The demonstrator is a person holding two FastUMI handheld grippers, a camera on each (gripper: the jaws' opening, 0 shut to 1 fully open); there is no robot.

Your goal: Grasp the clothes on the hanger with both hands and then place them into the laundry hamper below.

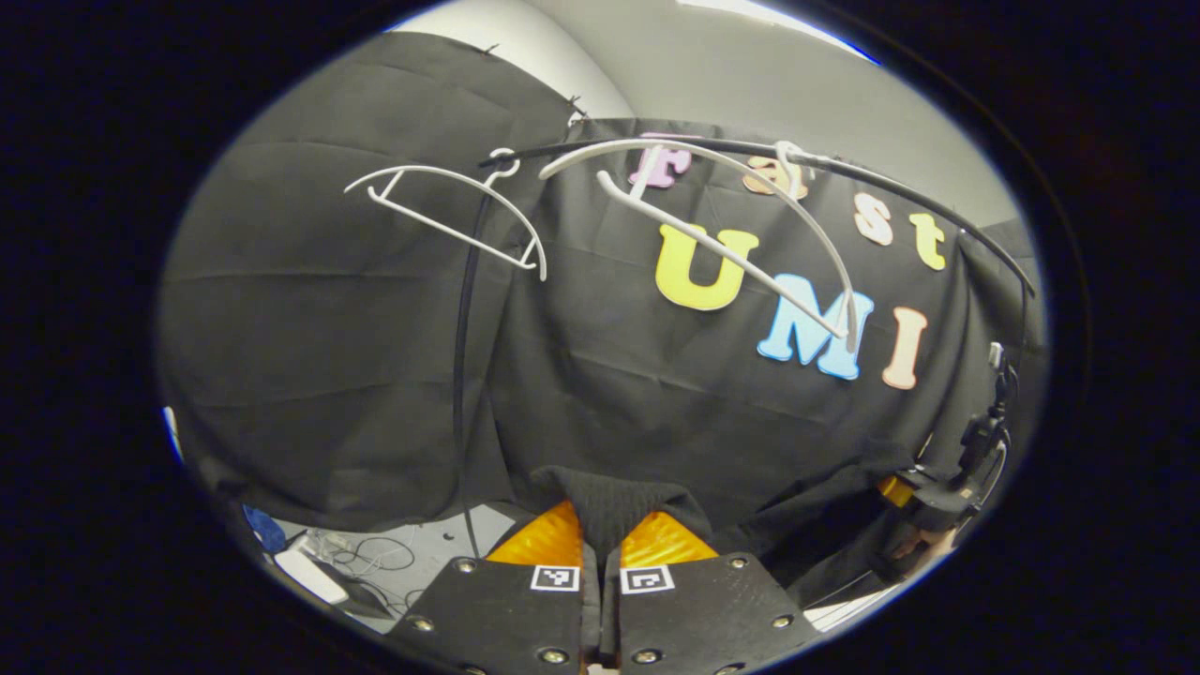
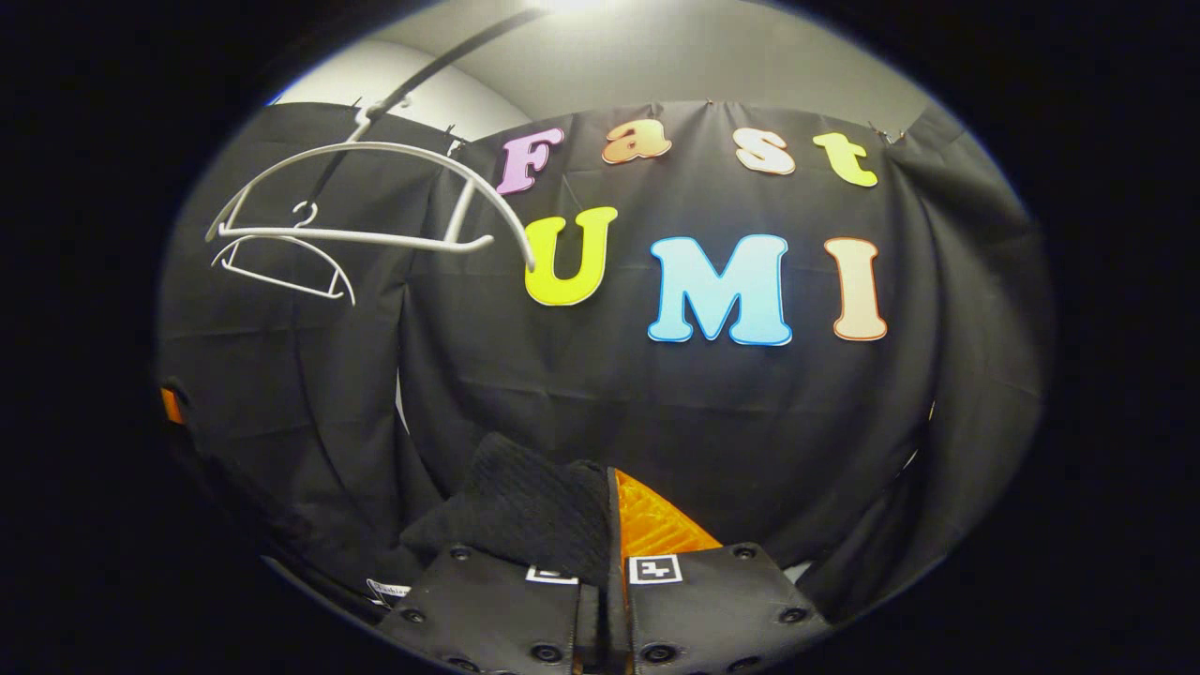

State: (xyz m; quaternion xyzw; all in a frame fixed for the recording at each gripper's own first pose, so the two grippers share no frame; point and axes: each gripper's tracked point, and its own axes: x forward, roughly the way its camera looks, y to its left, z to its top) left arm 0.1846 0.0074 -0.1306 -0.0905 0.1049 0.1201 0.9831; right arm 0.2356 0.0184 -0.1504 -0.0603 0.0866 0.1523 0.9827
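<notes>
In the left gripper view, the left tool is at the bottom, and its two fingers are squeezed together on a fold of black cloth. This is the black garment, pinched between them and sticking up just past the tips. The garment runs off to the right and low, toward the other tool far off at the right edge, where a hand holds it. Above hang two white plastic hangers with nothing on them. The bigger hanger hangs on a thin black rail and tilts down to the right. The smaller hanger hangs to the left of it, near a black pole that stands upright. Low on the left lie some cables on a pale floor. In the right gripper view, the right tool is also closed on the black garment. The cloth lies over the left finger and hides it, and the right finger presses against the cloth from the side. The two bare hangers show up high on the left, the big one in front of the small one. I cannot see the laundry hamper clearly.
</notes>
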